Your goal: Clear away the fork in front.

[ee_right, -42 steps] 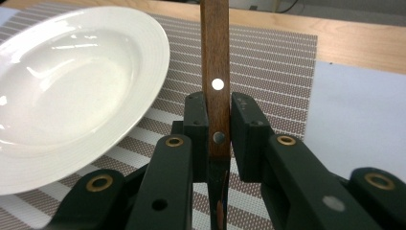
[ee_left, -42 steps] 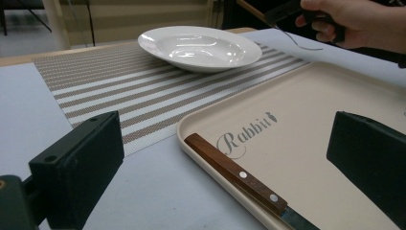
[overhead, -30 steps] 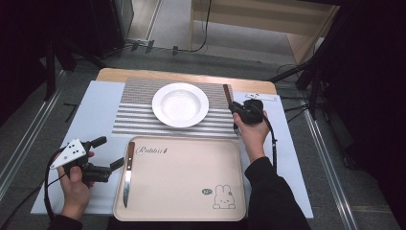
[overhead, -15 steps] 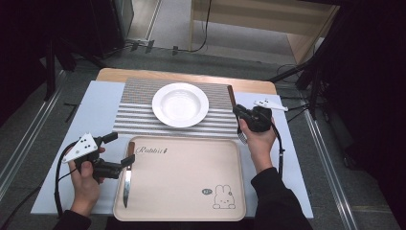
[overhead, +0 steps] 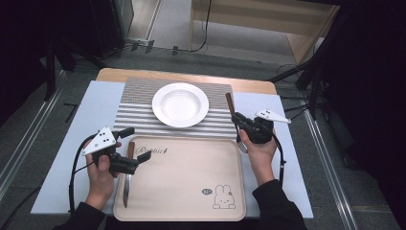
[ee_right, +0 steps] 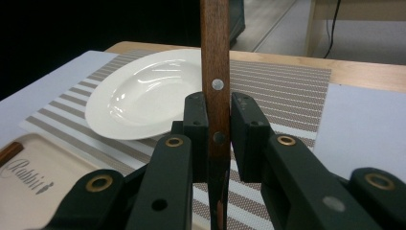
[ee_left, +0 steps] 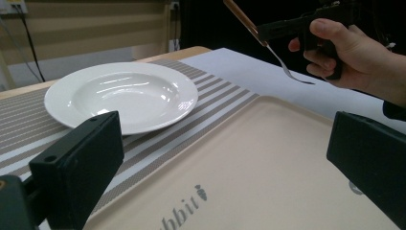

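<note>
A fork [overhead: 230, 102] with a brown wooden handle is clamped in my right gripper [overhead: 242, 123], off the table just right of the striped placemat [overhead: 139, 115]. Up close, the pads squeeze the fork's handle [ee_right: 215, 72] in my right gripper [ee_right: 219, 134]. The white plate [overhead: 179, 104] rests on the placemat. My left gripper [overhead: 136, 143] is open, hovering at the beige tray's [overhead: 191, 182] left rim above a wooden-handled knife [overhead: 126, 184]. Nothing lies between the jaws of my left gripper [ee_left: 222, 163]; beyond it are the plate [ee_left: 119, 93] and the raised fork [ee_left: 270, 48].
The tray carries a rabbit print and the word "Rabbit". A white sheet [overhead: 95, 110] covers the tabletop under the placemat and tray. Cables trail from both grippers. Dark floor and black stands surround the table.
My left gripper has moved right, from beside the tray to over its left rim and the knife. My right gripper has drawn the fork back toward the person.
</note>
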A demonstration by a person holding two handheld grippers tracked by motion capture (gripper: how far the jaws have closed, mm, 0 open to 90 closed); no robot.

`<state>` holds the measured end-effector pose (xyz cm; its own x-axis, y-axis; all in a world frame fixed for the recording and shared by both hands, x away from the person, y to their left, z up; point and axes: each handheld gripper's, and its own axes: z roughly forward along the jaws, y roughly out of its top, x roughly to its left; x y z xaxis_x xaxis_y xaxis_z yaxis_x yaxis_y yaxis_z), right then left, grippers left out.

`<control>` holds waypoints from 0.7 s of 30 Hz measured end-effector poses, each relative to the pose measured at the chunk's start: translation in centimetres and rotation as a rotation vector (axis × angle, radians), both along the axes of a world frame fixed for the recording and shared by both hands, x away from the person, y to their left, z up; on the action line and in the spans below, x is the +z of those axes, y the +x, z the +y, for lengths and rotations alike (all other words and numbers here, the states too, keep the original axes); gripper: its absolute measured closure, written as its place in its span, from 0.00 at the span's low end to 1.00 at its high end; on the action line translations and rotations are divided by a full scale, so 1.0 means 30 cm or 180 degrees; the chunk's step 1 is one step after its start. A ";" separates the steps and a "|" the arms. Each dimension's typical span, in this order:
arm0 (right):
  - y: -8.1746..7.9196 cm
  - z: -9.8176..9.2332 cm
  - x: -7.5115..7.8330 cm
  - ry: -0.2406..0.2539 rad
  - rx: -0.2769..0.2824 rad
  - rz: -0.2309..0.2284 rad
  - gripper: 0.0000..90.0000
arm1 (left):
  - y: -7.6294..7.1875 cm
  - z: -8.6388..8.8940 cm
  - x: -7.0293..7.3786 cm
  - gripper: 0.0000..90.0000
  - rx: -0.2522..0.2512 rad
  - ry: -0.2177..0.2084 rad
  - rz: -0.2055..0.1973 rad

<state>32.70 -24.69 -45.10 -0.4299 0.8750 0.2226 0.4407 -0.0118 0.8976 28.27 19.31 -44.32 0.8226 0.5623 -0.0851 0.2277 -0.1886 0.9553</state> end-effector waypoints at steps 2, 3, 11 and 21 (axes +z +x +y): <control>-0.015 0.001 0.004 -0.0005 0.0024 -0.0037 0.85 | 0.004 -0.016 0.002 0.00 -0.0020 -0.0004 0.0005; -0.023 0.002 0.006 -0.0015 0.0041 -0.0053 0.85 | 0.007 -0.024 0.002 0.00 -0.0028 -0.0003 0.0008; -0.087 0.014 0.001 0.0032 0.0120 -0.0136 0.85 | 0.016 -0.087 0.012 0.00 -0.0121 -0.0023 0.0039; -0.145 0.038 -0.032 0.0100 0.0219 -0.0174 0.85 | 0.025 -0.152 0.031 0.00 -0.0181 -0.0079 0.0010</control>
